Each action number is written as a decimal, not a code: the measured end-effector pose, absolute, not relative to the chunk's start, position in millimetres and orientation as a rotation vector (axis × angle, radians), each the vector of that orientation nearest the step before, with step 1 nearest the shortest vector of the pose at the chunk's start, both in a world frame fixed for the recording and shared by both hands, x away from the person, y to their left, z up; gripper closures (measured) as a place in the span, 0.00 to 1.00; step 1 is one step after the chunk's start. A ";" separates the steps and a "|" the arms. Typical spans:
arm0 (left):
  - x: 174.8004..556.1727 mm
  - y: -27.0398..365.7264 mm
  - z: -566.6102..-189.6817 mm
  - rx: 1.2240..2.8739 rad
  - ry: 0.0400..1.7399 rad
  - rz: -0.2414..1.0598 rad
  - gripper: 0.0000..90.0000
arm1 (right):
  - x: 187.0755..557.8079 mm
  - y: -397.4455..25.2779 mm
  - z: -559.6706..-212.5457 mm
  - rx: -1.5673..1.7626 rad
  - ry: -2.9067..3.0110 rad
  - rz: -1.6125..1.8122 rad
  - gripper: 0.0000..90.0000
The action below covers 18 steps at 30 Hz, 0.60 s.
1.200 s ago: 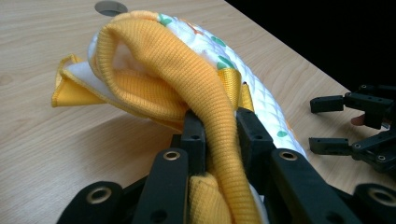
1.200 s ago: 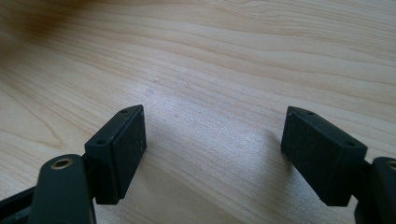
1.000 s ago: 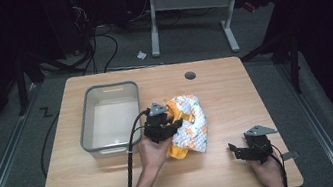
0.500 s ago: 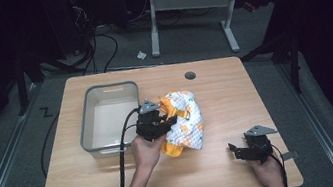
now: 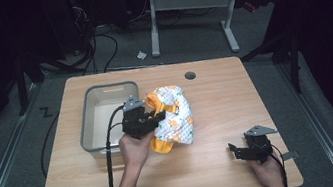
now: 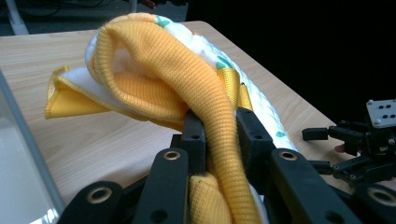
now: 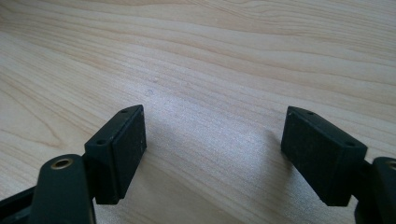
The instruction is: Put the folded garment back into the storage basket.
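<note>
- At table centre, a bunched garment [image 5: 172,115] (white printed cloth, orange ribbed trim) is seen lying just right of a clear plastic bin [image 5: 90,127].
- Left hand-held gripper [image 5: 151,119] is clamped on the garment: in the left gripper view the orange ribbed band [image 6: 212,100] is pinched between the two black jaws, with cloth draped over and past them.
- Most of the garment is draped across the table [image 5: 214,91]; whether the gripped end is raised off the wood cannot be told.
- Bin wall is seen at the left edge of the left gripper view [image 6: 21,154], close beside the gripper.
- Right hand-held gripper [image 5: 237,150] is held near the table's front right corner, well apart from the garment.
- Its jaws are spread wide apart with nothing between them; bare wood grain [image 7: 210,70] is seen between and beyond them in the right gripper view.
- Right hand-held gripper is also picked up at the far right of the left gripper view [image 6: 327,149].
</note>
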<state>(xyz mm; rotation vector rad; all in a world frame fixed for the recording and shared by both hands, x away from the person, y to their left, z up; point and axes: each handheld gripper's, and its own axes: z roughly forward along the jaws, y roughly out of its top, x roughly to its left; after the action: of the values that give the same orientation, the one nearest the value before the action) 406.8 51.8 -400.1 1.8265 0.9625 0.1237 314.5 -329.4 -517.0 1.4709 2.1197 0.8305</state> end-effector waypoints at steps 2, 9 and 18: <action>406.9 54.2 -399.0 1.820 0.967 0.124 0.84 | 314.6 -329.4 -517.1 1.471 2.119 0.830 0.25; 408.3 67.0 -389.8 1.807 0.971 0.148 0.84 | 314.6 -329.5 -517.1 1.471 2.119 0.830 0.25; 409.1 85.5 -385.1 1.787 0.988 0.168 0.84 | 314.6 -329.5 -517.1 1.472 2.119 0.830 0.25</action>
<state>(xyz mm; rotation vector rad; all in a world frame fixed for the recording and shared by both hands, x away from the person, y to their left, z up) 409.1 85.5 -385.1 1.7871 0.9877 0.1683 314.6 -329.5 -517.1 1.4716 2.1188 0.8303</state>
